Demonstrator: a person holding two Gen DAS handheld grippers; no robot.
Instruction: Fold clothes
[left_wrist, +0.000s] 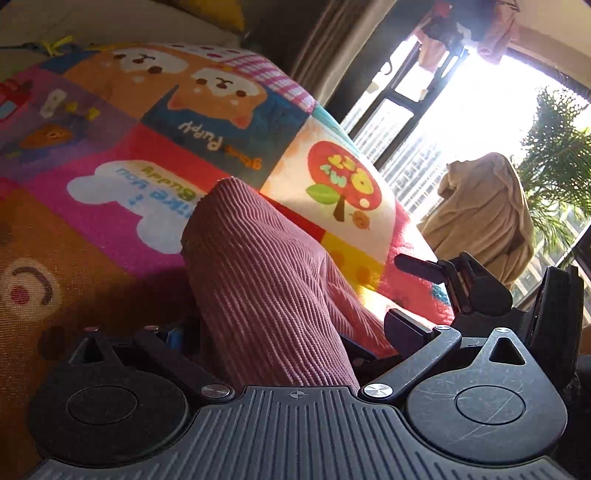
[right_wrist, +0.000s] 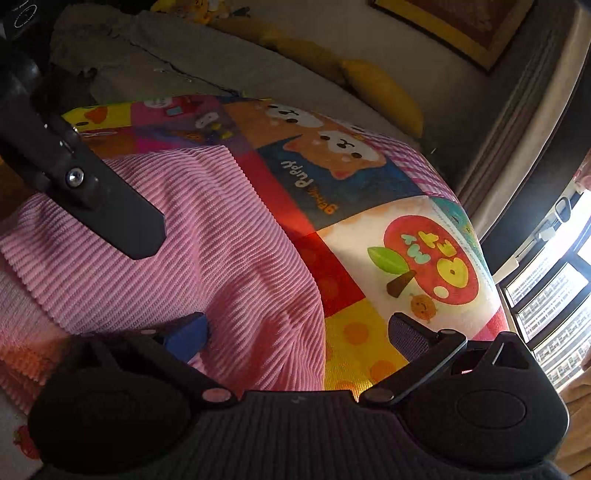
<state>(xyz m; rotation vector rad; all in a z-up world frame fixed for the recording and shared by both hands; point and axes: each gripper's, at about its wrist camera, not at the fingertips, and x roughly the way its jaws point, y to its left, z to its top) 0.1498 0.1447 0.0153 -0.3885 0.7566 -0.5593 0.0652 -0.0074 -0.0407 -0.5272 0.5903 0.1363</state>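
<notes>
A pink corduroy garment (right_wrist: 207, 236) lies on a bright cartoon-print blanket (right_wrist: 369, 206). In the left wrist view a fold of that garment (left_wrist: 266, 280) rises between the spread fingers of my left gripper (left_wrist: 291, 328), which is open; its corner points up and away. My right gripper (right_wrist: 299, 332) is open too, with the garment's edge bulging between its fingers and over the blue left pad (right_wrist: 188, 336). One left gripper finger (right_wrist: 110, 214) reaches over the garment at the upper left of the right wrist view. The right gripper (left_wrist: 465, 288) shows beside the fold in the left wrist view.
The blanket (left_wrist: 110, 155) covers a bed with grey sheets (right_wrist: 229, 59) and yellow pillows (right_wrist: 384, 92). A bright window (left_wrist: 461, 122) is at the right, with a beige cloth (left_wrist: 487, 214) draped before it, a plant (left_wrist: 557, 155) and hanging clothes.
</notes>
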